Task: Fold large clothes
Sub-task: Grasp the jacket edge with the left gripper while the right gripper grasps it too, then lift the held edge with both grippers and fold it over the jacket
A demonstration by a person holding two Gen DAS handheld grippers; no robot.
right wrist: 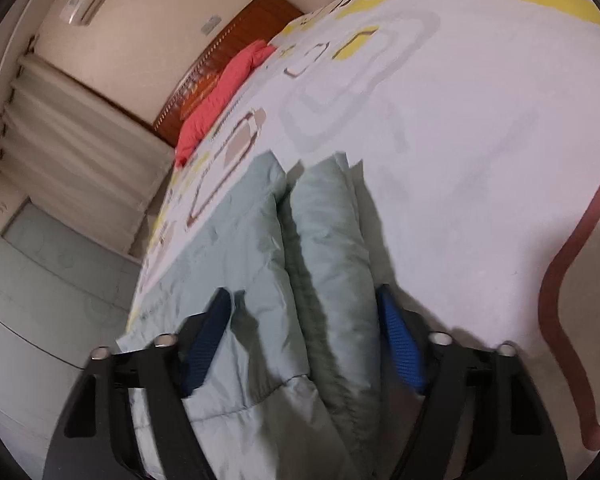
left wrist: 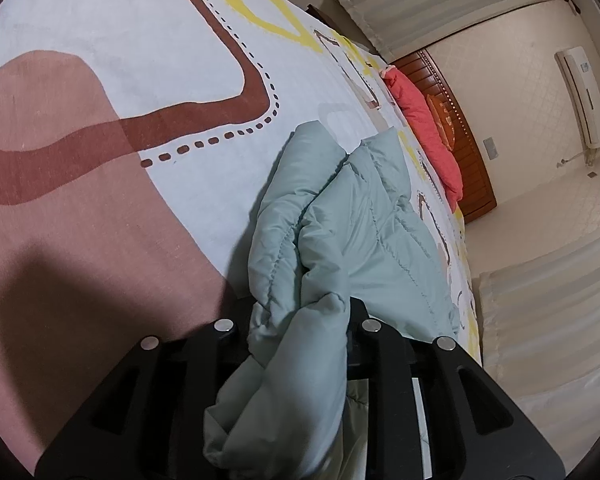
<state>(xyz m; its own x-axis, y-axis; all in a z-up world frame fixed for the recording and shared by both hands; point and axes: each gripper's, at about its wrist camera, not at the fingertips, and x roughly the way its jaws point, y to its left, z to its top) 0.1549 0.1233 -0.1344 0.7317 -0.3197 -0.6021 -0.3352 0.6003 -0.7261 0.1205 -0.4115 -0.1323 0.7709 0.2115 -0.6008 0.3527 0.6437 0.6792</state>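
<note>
A pale green quilted jacket [left wrist: 364, 216] lies on the bed [left wrist: 160, 92], over a sheet printed with brown loops and yellow shapes, and it sits close to the bed's near edge with its length running toward the wooden headboard [left wrist: 460, 136]. The left gripper [left wrist: 300, 320] is closed on a bunched fold of the jacket's padding, the fabric bulging out between and below the black jaws, which suggests the pinch gathers several layers at once so the bulky stuff does not slide apart when lifted. The right gripper [right wrist: 304, 320] stands with its jaws spread wide, the blue pads [right wrist: 400, 348] on either side of a raised puffy ridge of the same jacket [right wrist: 260, 248] without pressing it, so it holds nothing; it looks placed to straddle the ridge and take a second hold. A coral-red cushion or quilt [left wrist: 424, 128] rests against the headboard, well apart from the work. The fold seems only partly made, since the jacket is doubled lengthwise but loose and uneven. The right view is blurred, so finer seams there cannot be read
</note>
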